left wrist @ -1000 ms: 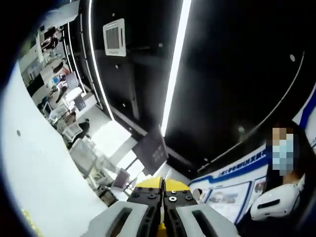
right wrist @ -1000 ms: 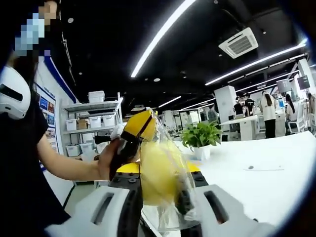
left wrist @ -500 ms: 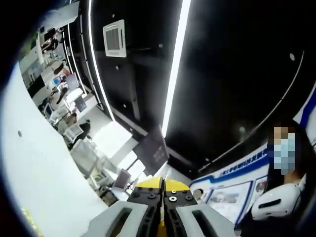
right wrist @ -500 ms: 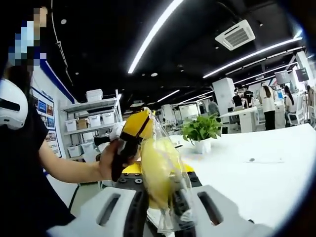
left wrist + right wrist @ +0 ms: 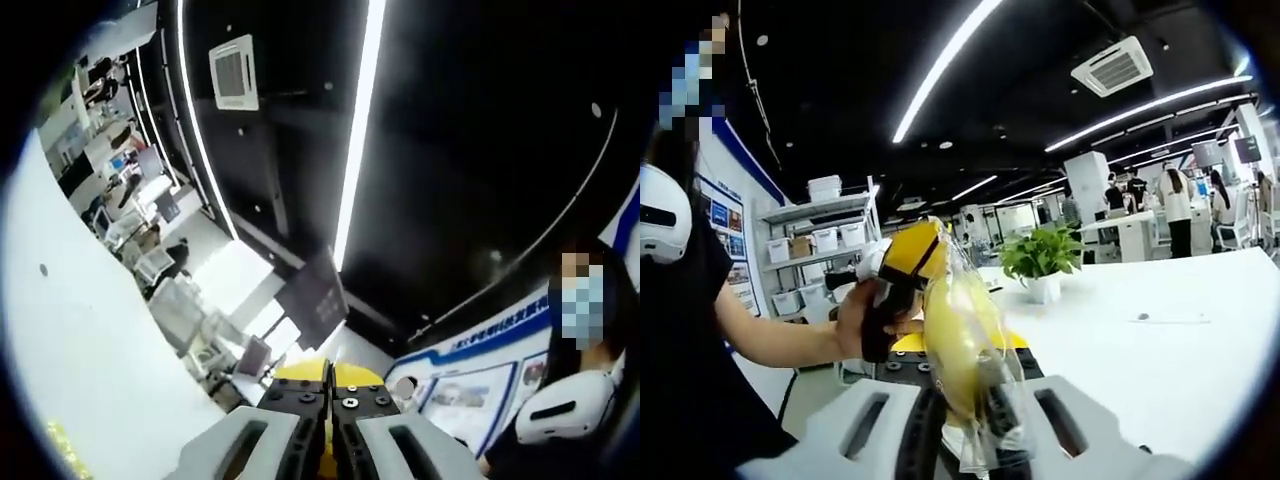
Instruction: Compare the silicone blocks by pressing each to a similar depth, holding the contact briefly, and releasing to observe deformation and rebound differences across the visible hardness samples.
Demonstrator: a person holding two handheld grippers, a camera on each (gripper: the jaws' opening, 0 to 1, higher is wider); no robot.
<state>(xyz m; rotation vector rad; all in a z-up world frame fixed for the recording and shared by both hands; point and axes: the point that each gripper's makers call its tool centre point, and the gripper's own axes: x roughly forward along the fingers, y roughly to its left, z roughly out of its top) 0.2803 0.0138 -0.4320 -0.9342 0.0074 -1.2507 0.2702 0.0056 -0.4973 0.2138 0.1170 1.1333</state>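
In the right gripper view, my right gripper [image 5: 962, 405] is shut on a clear plastic bag [image 5: 985, 300] with a yellow silicone block [image 5: 952, 340] inside. The bag stands up from between the jaws. Just left of the bag, a person's hand [image 5: 852, 318] holds the left gripper [image 5: 902, 262], black with a yellow top, close against the bag. In the left gripper view, my left gripper [image 5: 331, 398] points up at the dark ceiling. Its jaws are pressed together with nothing seen between them.
A white table [image 5: 1160, 350] spreads to the right, with a potted plant [image 5: 1040, 262] at its far end. Shelves with white bins [image 5: 825, 245] stand at the left. A person in black [image 5: 575, 400] shows at the right edge. A light strip [image 5: 355, 130] crosses the ceiling.
The bag with the yellow block has turned more edge-on in the right gripper's jaws. Both views have shifted slightly with the hands. Both grippers stay shut.
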